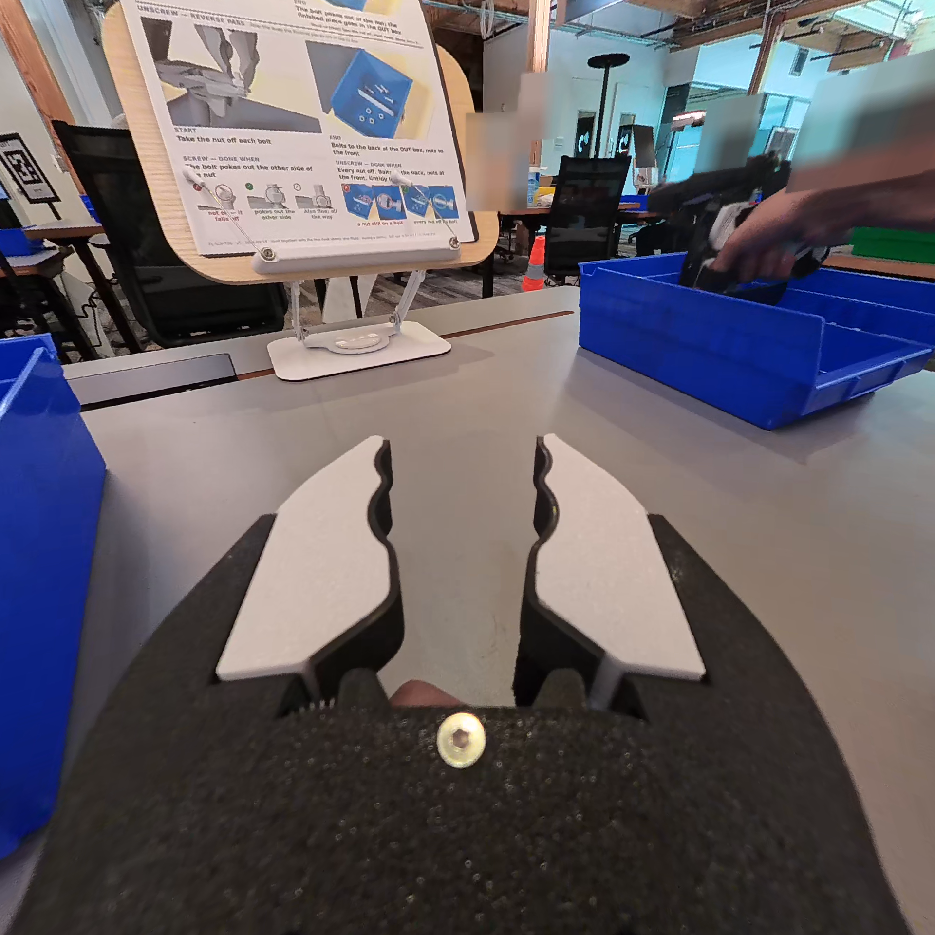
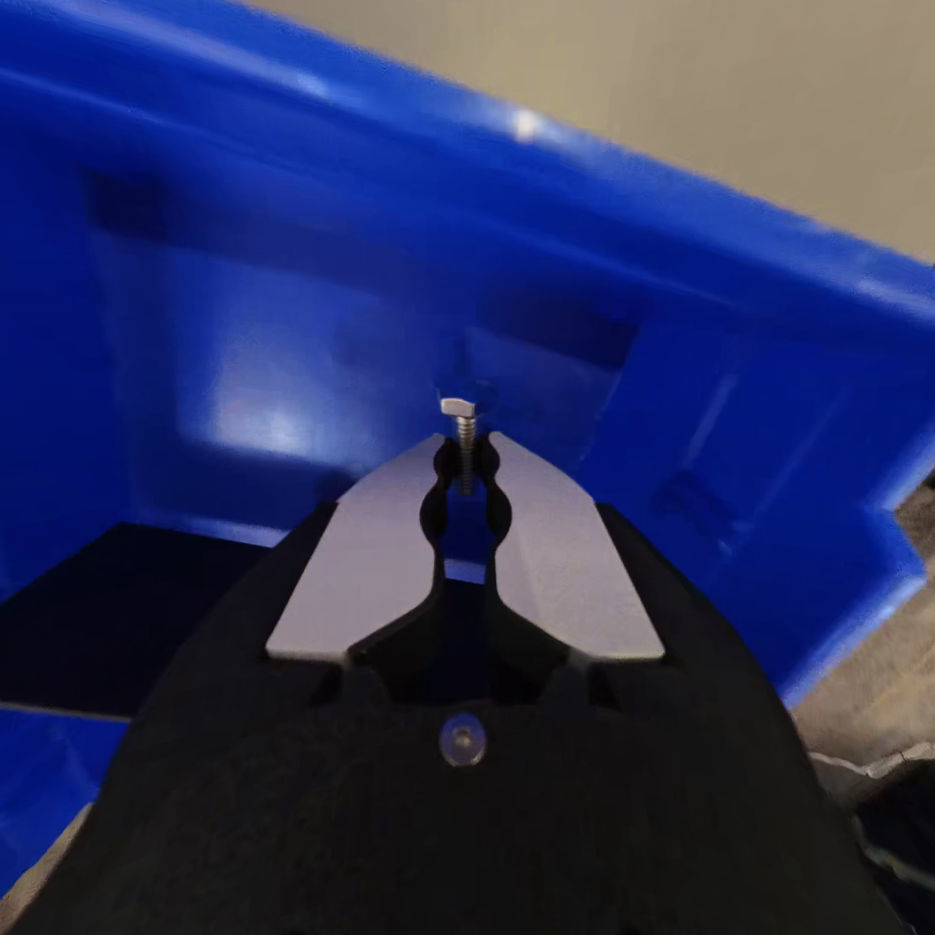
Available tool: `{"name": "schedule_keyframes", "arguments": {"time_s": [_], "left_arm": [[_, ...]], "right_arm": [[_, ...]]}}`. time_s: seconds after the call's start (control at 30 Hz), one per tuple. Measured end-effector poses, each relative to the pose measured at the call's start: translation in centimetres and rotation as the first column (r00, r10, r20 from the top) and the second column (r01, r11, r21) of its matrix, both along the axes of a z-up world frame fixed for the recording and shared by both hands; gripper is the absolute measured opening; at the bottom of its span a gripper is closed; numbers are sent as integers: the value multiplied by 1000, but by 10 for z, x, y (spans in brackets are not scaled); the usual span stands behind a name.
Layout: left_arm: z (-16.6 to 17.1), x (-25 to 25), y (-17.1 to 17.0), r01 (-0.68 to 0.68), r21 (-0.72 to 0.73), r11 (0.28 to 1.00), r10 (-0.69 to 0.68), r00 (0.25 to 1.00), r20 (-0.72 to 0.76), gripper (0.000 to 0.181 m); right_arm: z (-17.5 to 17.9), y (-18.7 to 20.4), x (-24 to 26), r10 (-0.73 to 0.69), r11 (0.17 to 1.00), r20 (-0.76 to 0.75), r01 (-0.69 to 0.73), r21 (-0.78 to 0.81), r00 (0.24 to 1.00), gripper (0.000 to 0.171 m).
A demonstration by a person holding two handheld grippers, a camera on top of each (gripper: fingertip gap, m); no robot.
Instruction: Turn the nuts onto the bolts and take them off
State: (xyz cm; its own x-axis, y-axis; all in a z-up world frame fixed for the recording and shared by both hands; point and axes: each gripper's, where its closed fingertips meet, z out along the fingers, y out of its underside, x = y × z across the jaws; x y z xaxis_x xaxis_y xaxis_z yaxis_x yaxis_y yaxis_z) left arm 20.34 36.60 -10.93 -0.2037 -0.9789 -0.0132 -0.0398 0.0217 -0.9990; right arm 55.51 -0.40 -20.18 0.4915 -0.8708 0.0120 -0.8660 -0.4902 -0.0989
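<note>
My right gripper [image 2: 465,445] is shut on a small silver bolt [image 2: 461,425] by its threaded shank, head pointing away from me, inside a blue bin [image 2: 506,243]. No nut shows on the bolt. My left gripper [image 1: 463,445] is open and empty, hovering low over the grey table [image 1: 657,506]. In the left wrist view the right gripper [image 1: 728,258], held by a person's hand, reaches down into the blue bin [image 1: 708,344] at the right. That view is motion-blurred there.
A second blue bin [image 1: 40,506] stands close at my left. An instruction sheet on a wooden stand [image 1: 303,152] sits at the table's far edge. Chairs and desks lie beyond. Tip to tip, the grippers are about 50 cm apart.
</note>
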Motion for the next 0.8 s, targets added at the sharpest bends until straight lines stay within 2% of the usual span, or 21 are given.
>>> {"name": "schedule_keyframes", "arguments": {"time_s": [0.3, 0.4, 0.5, 0.57, 0.63, 0.67, 0.73, 0.8], "left_arm": [[-2, 1, -1, 7, 6, 1000, -6, 1000, -13, 53], [-2, 1, -2, 5, 14, 1000, -5, 1000, -12, 53], [-2, 1, -2, 6, 14, 1000, -6, 1000, -9, 53], [-1, 0, -1, 7, 7, 1000, -7, 1000, -4, 53], [1, 0, 1, 1, -9, 1000, -1, 1000, 2, 53], [1, 0, 3, -6, -20, 1000, 6, 1000, 4, 53], [2, 0, 9, -28, -51, 998, 28, 1000, 8, 52], [6, -1, 16, -56, -84, 995, 58, 998, 26, 50]], "right_arm": [[-13, -10, -8, -32, 997, -93, 26, -67, 995, 11], [-13, -9, -5, -24, 997, -75, 19, -69, 997, 27], [7, -5, 6, -5, 999, 42, 7, -34, 999, 36], [47, 6, 12, 28, 999, 211, -31, 13, 977, 37], [105, 31, 1, 76, 989, 439, -123, 80, 895, 43], [139, 50, -12, 95, 974, 569, -194, 116, 817, 45], [201, 91, -61, 81, 918, 787, -353, 180, 611, 44], [237, 130, -127, 3, 832, 902, -501, 238, 433, 40]]}}
